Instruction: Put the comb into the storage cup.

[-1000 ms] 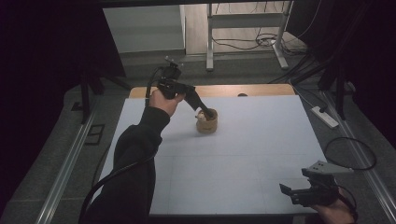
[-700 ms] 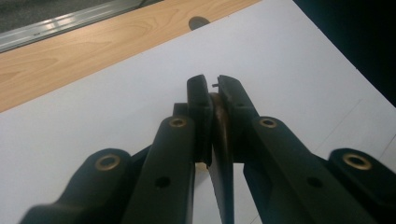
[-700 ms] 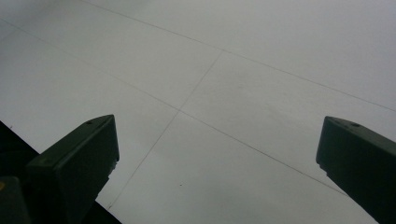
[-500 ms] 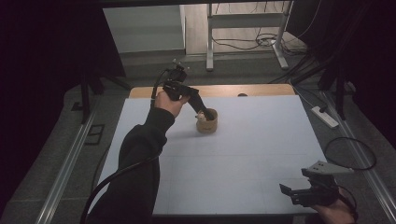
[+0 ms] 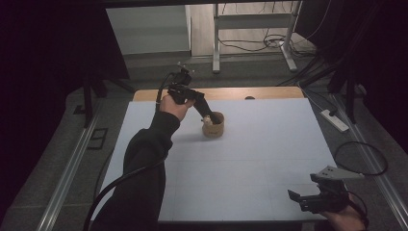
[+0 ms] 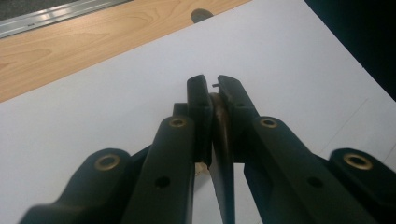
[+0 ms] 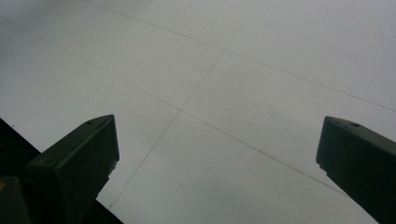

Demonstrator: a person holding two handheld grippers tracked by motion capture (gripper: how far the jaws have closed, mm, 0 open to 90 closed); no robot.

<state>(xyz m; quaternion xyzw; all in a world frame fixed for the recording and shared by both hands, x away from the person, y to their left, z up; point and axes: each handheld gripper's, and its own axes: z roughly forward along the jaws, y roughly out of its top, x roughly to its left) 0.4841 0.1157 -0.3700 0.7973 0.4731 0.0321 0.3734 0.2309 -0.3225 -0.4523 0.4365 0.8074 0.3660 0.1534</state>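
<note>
A small wooden bowl (image 5: 213,125) sits toward the counter's (image 5: 250,159) far side, its rim pinched by the left claw (image 5: 207,117). The right claw (image 5: 300,199), spread wide, idles near the front edge. A thin-rim grip could slip, tipping the bowl.

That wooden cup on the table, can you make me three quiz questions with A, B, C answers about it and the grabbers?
1. Where is the wooden cup?
A. far part of the white table
B. near right corner
C. on the floor

2. How many cups are on the table?
A. three
B. one
C. five

3. How are the jaws of the right gripper?
A. shut on a spoon
B. shut on the cup
C. open, nothing between them

Answers:
1 A: the high view shows it near the far edge.
2 B: just one stands there.
3 C: the right gripper view shows wide jaws over bare table, while the left gripper pinches the cup's wall.
</note>
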